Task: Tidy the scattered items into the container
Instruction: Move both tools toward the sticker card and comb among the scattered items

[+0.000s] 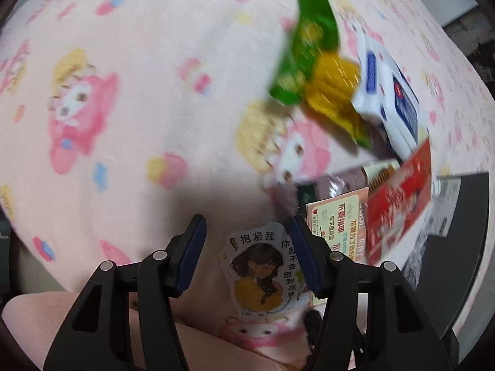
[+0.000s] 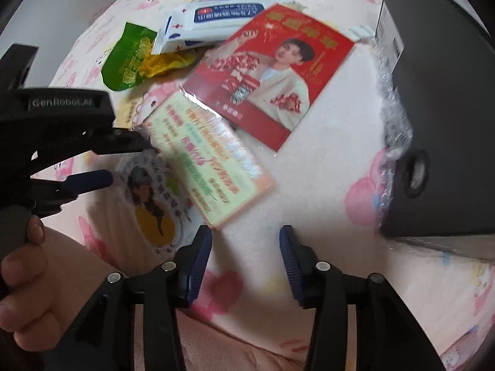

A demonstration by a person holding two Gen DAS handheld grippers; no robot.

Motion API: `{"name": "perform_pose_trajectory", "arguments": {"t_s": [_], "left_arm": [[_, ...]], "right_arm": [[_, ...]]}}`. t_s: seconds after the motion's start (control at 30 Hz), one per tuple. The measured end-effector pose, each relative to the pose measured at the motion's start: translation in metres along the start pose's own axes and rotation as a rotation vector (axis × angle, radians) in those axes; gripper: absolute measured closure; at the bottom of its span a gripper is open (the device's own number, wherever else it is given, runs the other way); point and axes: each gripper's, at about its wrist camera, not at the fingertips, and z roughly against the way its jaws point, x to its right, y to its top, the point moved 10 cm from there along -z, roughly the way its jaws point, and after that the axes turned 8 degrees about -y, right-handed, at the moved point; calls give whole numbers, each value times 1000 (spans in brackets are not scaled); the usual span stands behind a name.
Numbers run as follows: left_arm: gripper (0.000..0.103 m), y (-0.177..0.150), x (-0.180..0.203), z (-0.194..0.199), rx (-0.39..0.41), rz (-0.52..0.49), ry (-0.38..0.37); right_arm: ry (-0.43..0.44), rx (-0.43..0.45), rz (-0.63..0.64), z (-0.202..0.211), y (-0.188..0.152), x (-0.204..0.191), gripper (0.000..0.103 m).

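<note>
Left tongs (image 1: 247, 232) straddle sticker (image 1: 263, 272) beside card's edge (image 1: 335, 225).

A home: bed under a pink cartoon-print fleece blanket (image 1: 154, 77).

A pink cartoon-print blanket (image 2: 324, 154) carries everything. On it lie a green snack packet (image 2: 123, 61), white wipes pack (image 2: 213, 18), red photo card (image 2: 269, 74), pale leaflet (image 2: 210, 167), round sticker (image 2: 154, 198). A black box (image 2: 439, 123) sits at its right edge.

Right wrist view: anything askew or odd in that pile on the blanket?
Yes. The items are still loose, none in the black box. The red photo card and pale green leaflet lie tilted and overlapping; the wet wipes pack rests across the green-yellow snack bag.
</note>
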Motion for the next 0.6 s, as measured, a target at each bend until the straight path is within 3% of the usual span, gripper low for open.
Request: {"name": "perform_pose_trajectory", "arguments": {"t_s": [0.13,0.17,0.33,0.47,0.6], "left_arm": [[40,-29,37,-23,-190,-96,-231],[40,-33,41,-24,-209,-108,-255],[40,-31,36,-8,-109,-96,-270],[41,-15,30,3,-21,-85,-230],[46,7,41,10,58,-161,-192]], "right_arm": [[42,24,0,1,-4,-1,56],[39,31,-4,2,-6,1,56],[77,41,-50,11,-17,14,56],[82,46,-58,8,-22,15,56],[79,66,-37,1,-28,14,56]]}}
